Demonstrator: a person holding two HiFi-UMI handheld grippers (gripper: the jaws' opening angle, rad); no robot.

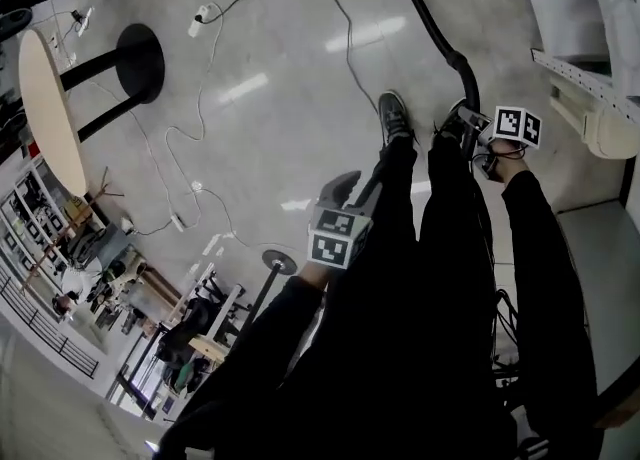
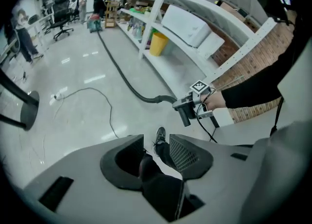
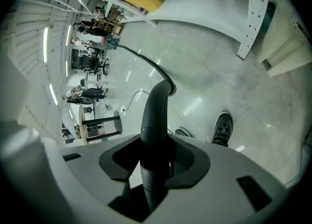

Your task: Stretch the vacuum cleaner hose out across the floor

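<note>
**Item 1, right gripper** (image 3: 156,157). Lower centre of the right gripper view. Jaws are closed on the black rigid end of the vacuum cleaner hose (image 3: 155,113), which rises between them and bends away toward the upper left.

**Item 2, left gripper** (image 2: 157,150). Lower centre of the left gripper view. Jaws stand apart and hold nothing. Only the person's trouser leg and shoe (image 2: 160,135) show through the gap, well beyond them.

**Item 3, hose run.** From the held end it goes off across the floor (image 2: 73,67), running beside the white shelving (image 2: 161,4) toward the upper left of the left gripper view.

**Hazards, as judged**
- The smooth end tube may slide or twist in the right gripper if the far end resists the pull.
- The run passes near the shelf uprights, so a sideways pull may catch it on a post.
- A thin cable (image 1: 205,98) loops over the floor in the upper middle of the head view. Hose or feet may drag it or trip on it.
- The held end sits just beside the person's shoes, so a step may land on the hose.

**Not determinable**
- The far end of the hose. A small unit at the upper left of the left gripper view may be the cleaner, but it is too small to tell.
- The hose leaves the top edge of the head view, so its full length and slack are cut off there.
- Pad contact on the far side of the tube is hidden by the tube itself.
- In the head view the jaws of both grippers are masked by marker cubes and legs.
</note>
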